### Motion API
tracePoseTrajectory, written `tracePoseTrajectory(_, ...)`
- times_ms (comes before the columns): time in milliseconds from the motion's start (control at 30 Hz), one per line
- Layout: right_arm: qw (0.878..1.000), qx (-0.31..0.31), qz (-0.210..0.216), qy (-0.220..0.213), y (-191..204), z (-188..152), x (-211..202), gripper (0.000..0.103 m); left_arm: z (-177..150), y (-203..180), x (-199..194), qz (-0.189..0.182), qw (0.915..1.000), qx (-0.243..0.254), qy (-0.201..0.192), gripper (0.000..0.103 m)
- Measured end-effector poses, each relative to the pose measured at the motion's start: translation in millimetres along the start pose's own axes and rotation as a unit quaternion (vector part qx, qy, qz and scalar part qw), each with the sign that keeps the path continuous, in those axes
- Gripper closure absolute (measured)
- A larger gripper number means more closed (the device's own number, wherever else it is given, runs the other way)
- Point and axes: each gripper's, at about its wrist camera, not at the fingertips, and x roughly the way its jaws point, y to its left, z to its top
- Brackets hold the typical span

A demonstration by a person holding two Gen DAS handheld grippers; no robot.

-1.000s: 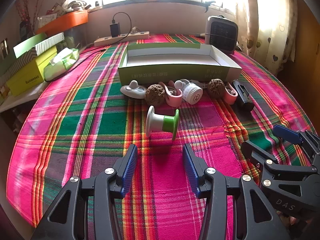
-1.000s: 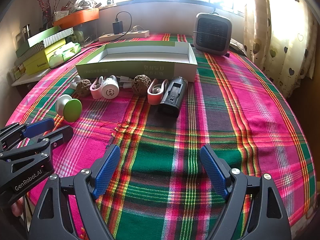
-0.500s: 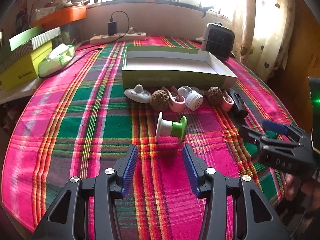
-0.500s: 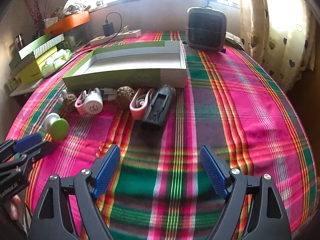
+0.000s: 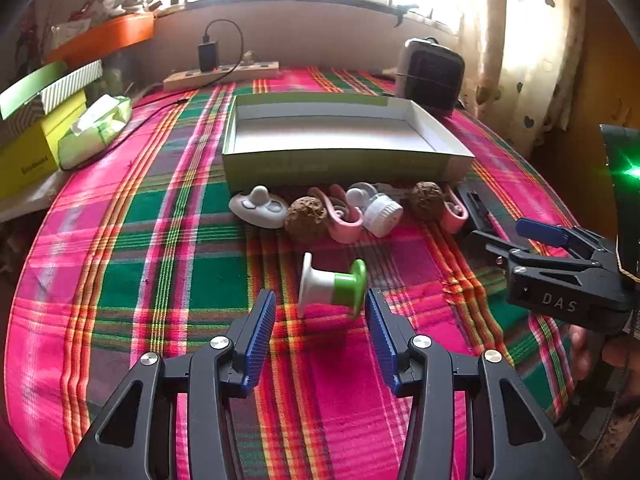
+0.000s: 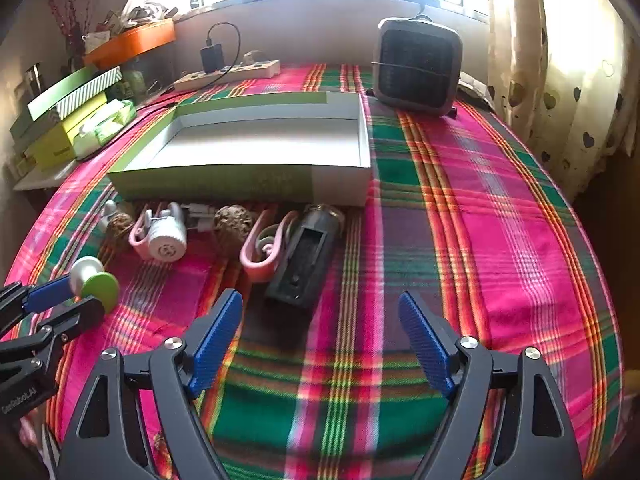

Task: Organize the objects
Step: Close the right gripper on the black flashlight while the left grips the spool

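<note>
A white and green spool (image 5: 332, 286) lies on the plaid cloth just beyond the tips of my left gripper (image 5: 320, 312), which is open with nothing between its pads. Behind the spool a row of small items lines the front of an open green box (image 5: 344, 162): a white knob piece (image 5: 258, 208), two brown balls (image 5: 306, 218), pink clips (image 5: 346, 222), a white round plug (image 5: 382, 210). My right gripper (image 6: 320, 316) is open, its jaws closing slightly, empty, just short of a black rectangular device (image 6: 306, 262) and a pink clip (image 6: 264, 252).
A small grey heater (image 6: 416, 68) stands at the back right, a power strip (image 6: 228, 74) with a charger at the back. Green and yellow boxes (image 5: 38, 136) and a tissue pack (image 5: 96, 128) sit left. A curtain (image 6: 560, 80) hangs right.
Both grippers have moved forward toward the row of items. The spool now lies right at the left gripper's tips, and the black device is closer to the right gripper.
</note>
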Motion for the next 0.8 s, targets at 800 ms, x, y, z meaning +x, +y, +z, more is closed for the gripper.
tracePoseTrajectory(800,1.0,-0.014,0.0,0.014,-10.2,18.1,18.1,0.055,7.1,5.5,13.9,0.001,0.9999,-0.002,0.014,0.059)
